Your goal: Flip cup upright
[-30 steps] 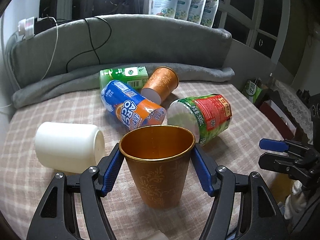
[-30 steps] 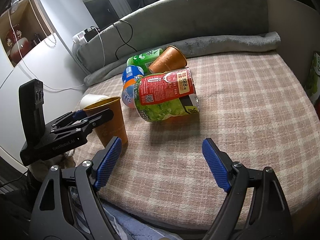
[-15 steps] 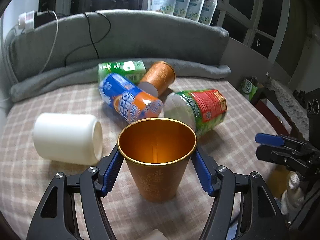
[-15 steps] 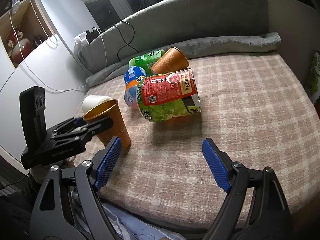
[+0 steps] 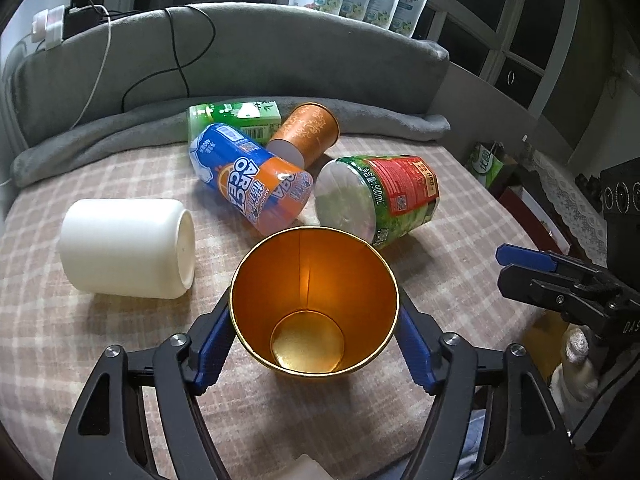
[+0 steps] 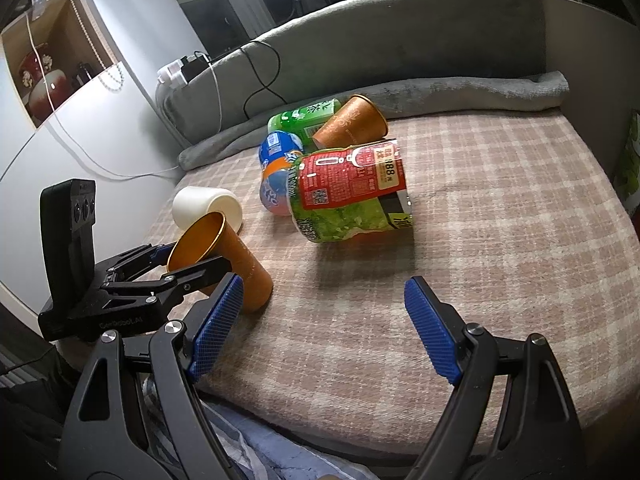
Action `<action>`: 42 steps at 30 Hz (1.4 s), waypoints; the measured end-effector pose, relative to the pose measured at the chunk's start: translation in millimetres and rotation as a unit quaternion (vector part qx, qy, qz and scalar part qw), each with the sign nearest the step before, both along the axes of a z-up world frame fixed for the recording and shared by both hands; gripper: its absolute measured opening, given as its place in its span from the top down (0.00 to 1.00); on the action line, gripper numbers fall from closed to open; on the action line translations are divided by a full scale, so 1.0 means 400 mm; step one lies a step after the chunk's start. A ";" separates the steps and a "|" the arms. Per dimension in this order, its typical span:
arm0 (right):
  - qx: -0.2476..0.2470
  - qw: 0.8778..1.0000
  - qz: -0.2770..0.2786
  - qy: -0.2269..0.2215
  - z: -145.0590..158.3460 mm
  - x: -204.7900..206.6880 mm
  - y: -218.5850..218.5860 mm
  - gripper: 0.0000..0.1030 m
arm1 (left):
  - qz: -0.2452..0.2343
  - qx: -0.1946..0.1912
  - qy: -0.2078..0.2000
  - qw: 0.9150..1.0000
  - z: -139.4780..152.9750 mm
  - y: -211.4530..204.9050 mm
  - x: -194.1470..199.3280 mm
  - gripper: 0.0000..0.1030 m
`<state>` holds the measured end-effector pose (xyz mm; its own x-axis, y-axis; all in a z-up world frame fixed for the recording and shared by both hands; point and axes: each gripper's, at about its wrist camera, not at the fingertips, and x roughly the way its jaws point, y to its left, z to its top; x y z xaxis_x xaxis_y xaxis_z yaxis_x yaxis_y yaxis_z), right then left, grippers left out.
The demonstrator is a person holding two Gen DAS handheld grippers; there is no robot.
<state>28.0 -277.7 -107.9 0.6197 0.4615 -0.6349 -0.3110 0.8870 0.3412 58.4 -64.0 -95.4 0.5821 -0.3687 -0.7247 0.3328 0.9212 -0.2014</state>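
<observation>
Left wrist: tool [image 5: 314,340] grips tilted cup [image 5: 312,320] (mouth up).

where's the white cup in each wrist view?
Left wrist: white cup lies on its side at mid-left, left of the gold cup.
Right wrist: white cup at left of centre, just behind the tilted gold cup.
Shared landmark: red-and-green bottle.
</observation>
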 end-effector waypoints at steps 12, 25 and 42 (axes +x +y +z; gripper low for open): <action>-0.024 1.000 -0.005 -0.019 0.017 -0.008 0.020 0.17 | -0.013 -0.005 0.006 1.000 0.012 0.006 -0.026 0.20; -0.076 0.992 -0.048 -0.085 0.058 -0.036 0.039 0.14 | 0.005 0.004 -0.036 0.999 0.050 0.050 -0.101 0.20; -0.121 0.973 -0.091 -0.177 0.103 -0.092 0.081 0.05 | 0.129 0.035 -0.217 0.967 0.170 0.126 -0.198 0.18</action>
